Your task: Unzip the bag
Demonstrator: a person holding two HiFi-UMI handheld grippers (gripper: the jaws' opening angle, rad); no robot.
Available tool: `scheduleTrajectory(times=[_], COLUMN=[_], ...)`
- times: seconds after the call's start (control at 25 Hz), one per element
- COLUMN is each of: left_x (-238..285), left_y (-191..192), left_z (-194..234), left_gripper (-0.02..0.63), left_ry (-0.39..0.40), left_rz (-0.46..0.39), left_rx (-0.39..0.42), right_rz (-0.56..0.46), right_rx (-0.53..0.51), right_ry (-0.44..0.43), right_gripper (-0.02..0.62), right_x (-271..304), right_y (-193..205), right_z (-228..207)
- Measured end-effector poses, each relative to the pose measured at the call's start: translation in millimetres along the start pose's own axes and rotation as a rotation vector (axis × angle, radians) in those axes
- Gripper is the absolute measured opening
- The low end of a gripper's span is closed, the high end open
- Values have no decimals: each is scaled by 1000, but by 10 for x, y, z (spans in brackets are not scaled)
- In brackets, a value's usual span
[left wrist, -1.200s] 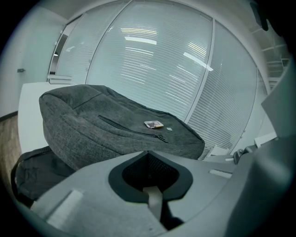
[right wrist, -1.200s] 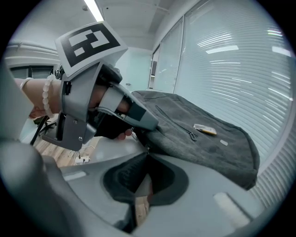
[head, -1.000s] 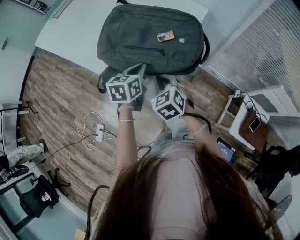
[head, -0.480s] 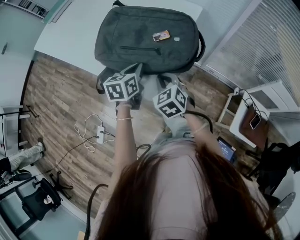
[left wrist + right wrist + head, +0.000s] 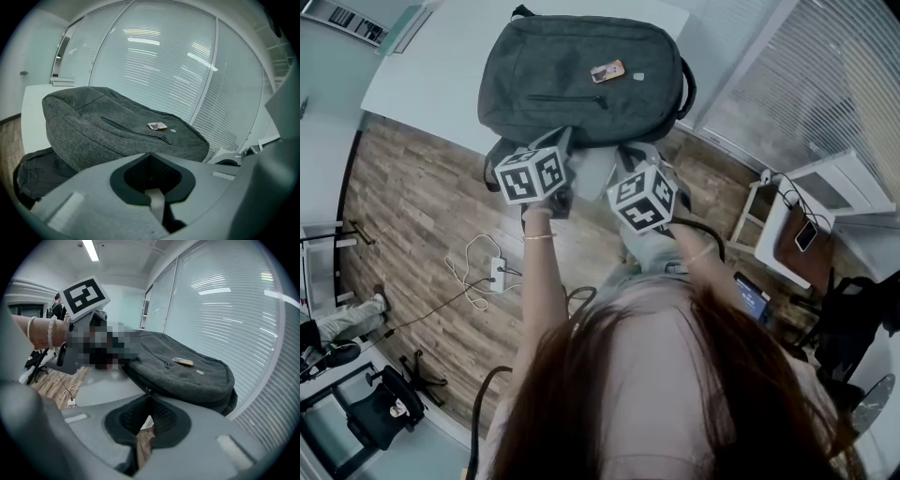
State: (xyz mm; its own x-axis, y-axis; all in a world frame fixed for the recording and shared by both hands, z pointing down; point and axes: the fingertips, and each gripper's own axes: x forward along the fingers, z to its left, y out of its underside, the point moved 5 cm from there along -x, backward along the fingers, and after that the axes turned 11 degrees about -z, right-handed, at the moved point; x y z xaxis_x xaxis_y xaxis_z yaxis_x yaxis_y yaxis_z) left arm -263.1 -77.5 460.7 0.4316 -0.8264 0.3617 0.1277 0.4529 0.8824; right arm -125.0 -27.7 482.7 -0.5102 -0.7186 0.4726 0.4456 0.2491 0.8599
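Observation:
A dark grey backpack point(image 5: 581, 75) lies flat on the white table point(image 5: 422, 84), with a small orange label point(image 5: 607, 70) on top and its front pocket zip point(image 5: 140, 133) closed. My left gripper point(image 5: 560, 142) is at the bag's near edge with its jaws shut point(image 5: 150, 154); nothing shows between them. My right gripper point(image 5: 637, 157) is at the same edge, further right. Its jaws are shut point(image 5: 149, 393), and a small zip pull point(image 5: 148, 390) on the bag's side seam pokes out at their tips. The bag point(image 5: 187, 376) rises just beyond.
The table's near edge is under both grippers, with wood floor below. A white power strip with a cable point(image 5: 497, 272) lies on the floor at the left. A small side table with a phone point(image 5: 806, 234) stands at the right, with window blinds behind the bag.
My right gripper has slid a little to the right along the bag's near edge. The left gripper has kept its place at the bag. The head view has tilted, so the bag sits higher in it.

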Motion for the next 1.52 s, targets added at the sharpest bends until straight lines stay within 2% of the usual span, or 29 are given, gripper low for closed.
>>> scheduleTrajectory(times=[0.84,1.12,1.52], left_x=[-3,-9,-7], left_y=[32,34,24], left_z=[-19,-23,-38], left_gripper=[8,8,8], left_ry=[1,-6,-42], left_rz=[7,5,-1], left_rx=[-4,5,46], right_rz=[7,18,14], right_rx=[24,31,-8], right_ry=[75,126,95], right_gripper=[8,8,9], right_x=[-177,-280,-327], right_y=[81,139,176], right_z=[-256,-443,-601])
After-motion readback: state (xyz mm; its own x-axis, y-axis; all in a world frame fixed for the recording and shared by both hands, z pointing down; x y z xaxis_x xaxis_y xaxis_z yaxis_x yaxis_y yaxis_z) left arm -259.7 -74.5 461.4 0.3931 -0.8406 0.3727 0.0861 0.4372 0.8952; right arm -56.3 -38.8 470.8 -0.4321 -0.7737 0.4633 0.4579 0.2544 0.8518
